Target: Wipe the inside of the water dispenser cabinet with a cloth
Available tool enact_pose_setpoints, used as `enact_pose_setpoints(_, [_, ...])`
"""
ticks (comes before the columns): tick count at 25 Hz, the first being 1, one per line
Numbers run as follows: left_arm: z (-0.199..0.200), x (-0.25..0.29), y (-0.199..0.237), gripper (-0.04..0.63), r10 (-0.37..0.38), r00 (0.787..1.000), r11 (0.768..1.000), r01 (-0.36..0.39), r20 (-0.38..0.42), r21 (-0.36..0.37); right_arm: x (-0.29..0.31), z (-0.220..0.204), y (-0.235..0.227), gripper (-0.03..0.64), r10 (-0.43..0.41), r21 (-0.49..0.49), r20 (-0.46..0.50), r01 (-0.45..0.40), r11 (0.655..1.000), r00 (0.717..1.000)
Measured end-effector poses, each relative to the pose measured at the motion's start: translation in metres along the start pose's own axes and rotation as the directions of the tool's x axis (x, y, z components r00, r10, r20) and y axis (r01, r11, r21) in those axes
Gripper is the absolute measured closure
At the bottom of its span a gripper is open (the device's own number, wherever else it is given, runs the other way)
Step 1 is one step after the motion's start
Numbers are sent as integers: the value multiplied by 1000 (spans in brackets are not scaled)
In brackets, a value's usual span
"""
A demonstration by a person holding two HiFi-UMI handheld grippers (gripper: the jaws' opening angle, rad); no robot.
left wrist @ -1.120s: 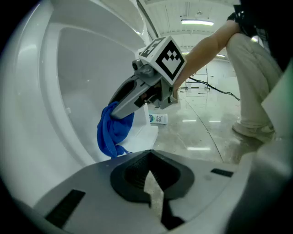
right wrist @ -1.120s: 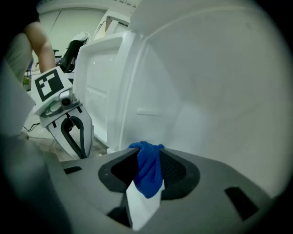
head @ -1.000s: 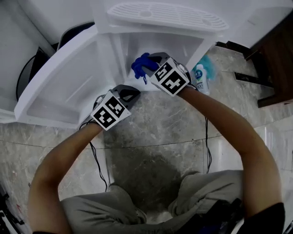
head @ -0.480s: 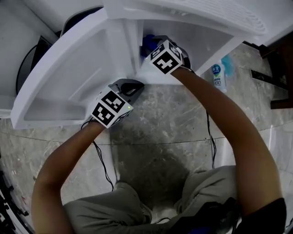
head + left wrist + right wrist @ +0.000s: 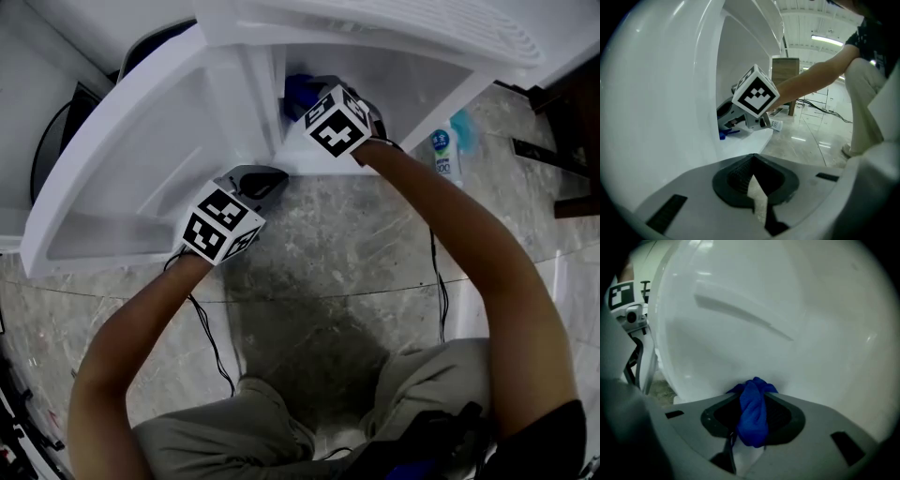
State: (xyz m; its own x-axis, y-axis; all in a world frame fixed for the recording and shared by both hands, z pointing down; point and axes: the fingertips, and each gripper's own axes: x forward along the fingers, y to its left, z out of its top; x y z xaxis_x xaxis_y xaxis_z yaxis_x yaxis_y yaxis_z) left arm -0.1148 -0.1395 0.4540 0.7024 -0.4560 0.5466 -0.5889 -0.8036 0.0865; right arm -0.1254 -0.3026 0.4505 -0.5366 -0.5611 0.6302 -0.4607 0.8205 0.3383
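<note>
Dim cabinet interior, fisheye vignette (dark corners), ceiling strip glare.

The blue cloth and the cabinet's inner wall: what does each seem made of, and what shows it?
Blue cloth: soft fabric, perhaps microfibre, matt; it bunches in folds.
Cabinet wall: probably moulded plastic, glossy white; smooth with soft highlights.

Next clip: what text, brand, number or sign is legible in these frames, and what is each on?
Nothing can be read.
On the bottle: label print, too small and blurred to read.
On the left cube and right cube: square black-and-white markers, no words.
On the cabinet and cloth: none.
</note>
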Motion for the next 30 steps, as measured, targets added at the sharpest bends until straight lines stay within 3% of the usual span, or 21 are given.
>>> enact_pose_setpoints(5, [13,6,-3,588,-12,999,1000,13,31,-9,-3,-1,10,505,22,-79,-29,-24,997,999])
enact_pose_setpoints(9, [15,6,-4,589,-16,999,1000,16,35,-7,13,2,-5,505,-81,-167,-42,73,983,996])
enact_pose_setpoints(11, [12,4,-5,588,-17,999,1000,17,28,-10,21,3,-14,505,-121,-167,-58,110,980,991])
enact_pose_setpoints(15, [8,0,-4,589,-23,1000,1000,23,13,6,27,4,-21,503,-104,-147,-93,90,985,990])
enact_pose_setpoints(18, [11,-5,-4,589,-12,1000,1000,12,18,1,20,8,-20,503,-86,-121,-64,77,990,994])
enact_pose_setpoints(21, [17,-5,-5,589,-12,1000,1000,12,21,13,0,28,-28,503,-113,-94,47,117,989,992])
enact_pose_setpoints(26, [25,4,-15,589,-39,999,999,38,18,27,-40,67,-54,503,-218,69,246,207,976,944])
enact_pose_setpoints(30, [31,6,-26,589,-59,998,997,59,15,49,-76,98,-77,503,-303,162,422,258,952,854])
